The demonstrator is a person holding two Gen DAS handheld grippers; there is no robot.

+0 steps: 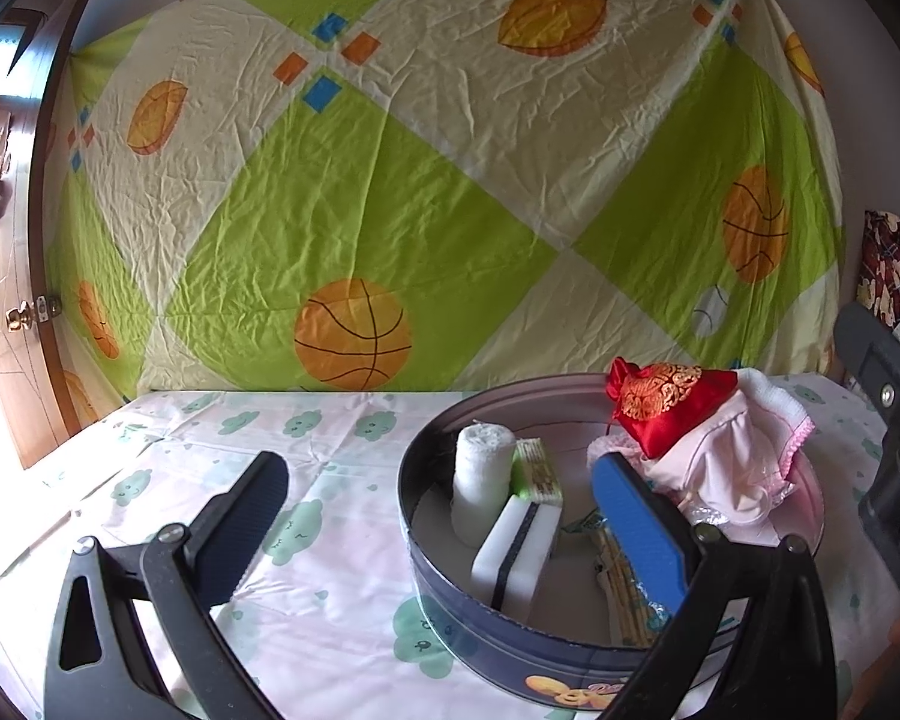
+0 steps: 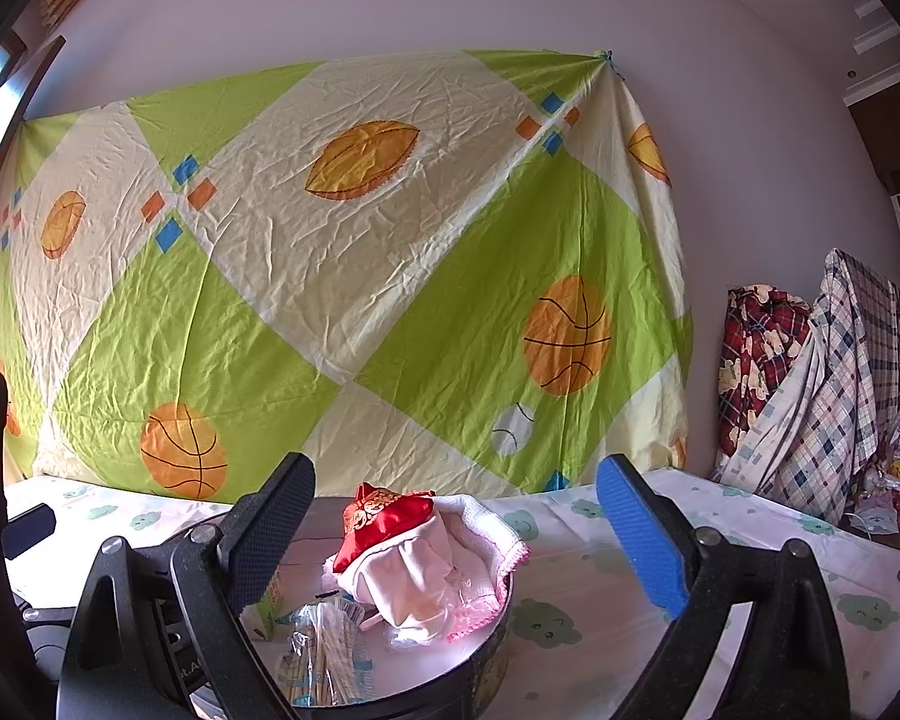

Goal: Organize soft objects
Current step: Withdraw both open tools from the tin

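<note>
Red pouch [image 1: 666,405] atop pink cloth [image 1: 732,468]

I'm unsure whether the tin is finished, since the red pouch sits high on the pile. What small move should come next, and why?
Probably lower the open right gripper onto the red pouch and grasp it. It perches atop the pink cloth, above the round tin rim, and both grippers are empty.

No complete word can be read in either view. Yellow cartoon-style lettering is printed on the outer wall of the round tin [image 1: 546,681], but it is cut off by the frame edge and cannot be made out. Small print on the packet [image 2: 324,660] inside the tin is too blurred to read.
</note>
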